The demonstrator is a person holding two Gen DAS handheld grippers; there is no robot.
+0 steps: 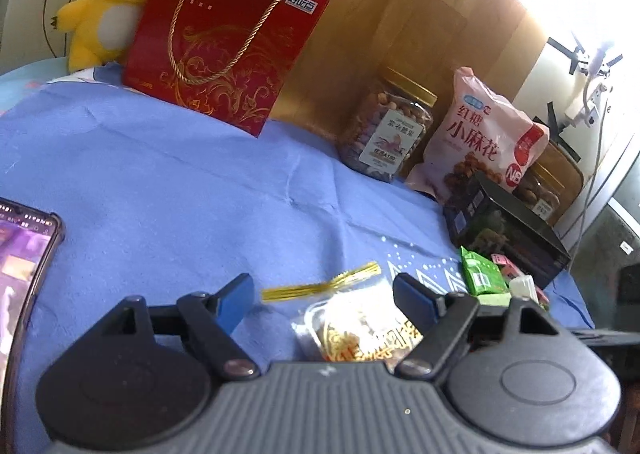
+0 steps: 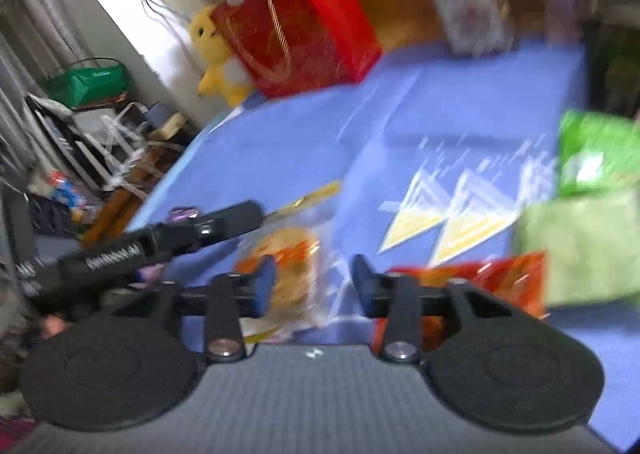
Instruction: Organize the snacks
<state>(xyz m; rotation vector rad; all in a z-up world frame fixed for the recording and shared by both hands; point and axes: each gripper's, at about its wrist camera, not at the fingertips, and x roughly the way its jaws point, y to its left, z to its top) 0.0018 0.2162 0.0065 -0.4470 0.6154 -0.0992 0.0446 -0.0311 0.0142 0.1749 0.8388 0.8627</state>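
A clear snack bag (image 1: 352, 328) with a round golden pastry inside and a gold twist tie (image 1: 320, 286) lies on the blue cloth (image 1: 180, 182). My left gripper (image 1: 324, 288) stands open around it, and neither blue pad presses on the bag. The blurred right wrist view shows the same bag (image 2: 288, 254) between the fingers of my right gripper (image 2: 314, 274), which is open too. There the left gripper (image 2: 236, 216) reaches in from the left, beside the bag. A red-orange packet (image 2: 500, 278) lies just right of my right gripper.
A red gift box (image 1: 224, 42), a nut jar (image 1: 384, 130), a pink snack bag (image 1: 480, 138) and a black box (image 1: 504, 230) line the back and right. Green packets (image 1: 480, 274) sit near the black box. A phone (image 1: 24, 254) lies at the left edge.
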